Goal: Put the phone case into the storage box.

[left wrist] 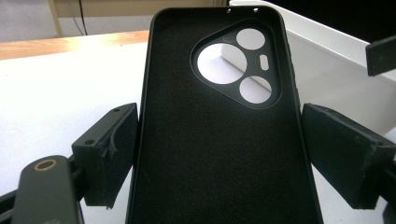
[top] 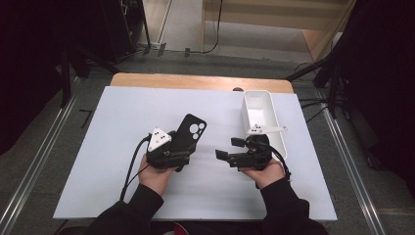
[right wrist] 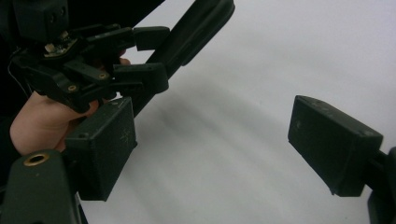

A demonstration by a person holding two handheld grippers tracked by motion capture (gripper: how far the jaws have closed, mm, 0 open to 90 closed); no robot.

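phone case held in the left tongs, right tongs free beside it

phone case [top: 192, 131], black, with its camera cut-out at the far end, is clamped by its long edges in the left tongs [top: 182, 157]; it slants up and away from the hand, lifted off the white table [top: 112, 147]. in the left gripper view the soft inner face of the case [left wrist: 219, 140] sits between the two pads, which appear to bear on its sides. judged from this, the step in hand is presenting the case, gripped and steady, with the hand-over or placing not yet done.

moving right: the left hand [top: 155, 177] wraps the gripper body from below, forearm entering from the bottom edge, the tongs pointing forward and slightly right. the right tongs [top: 230, 148] stand apart with nothing between them, aimed leftward toward the case and just short of it; the right gripper view looks along its own open pads at bare table, with the left gripper and case [right wrist: 196, 32] at upper left. the right hand [top: 266, 171] cups its gripper likewise.

farthest right, a white bin [top: 274, 110] lies lengthwise near the table's far right edge, apparently empty. the next move probably calls for the right tongs to close on the case's free end, or for the case to be carried over to the bin; either needs a careful approach so the thin rim is not knocked loose.
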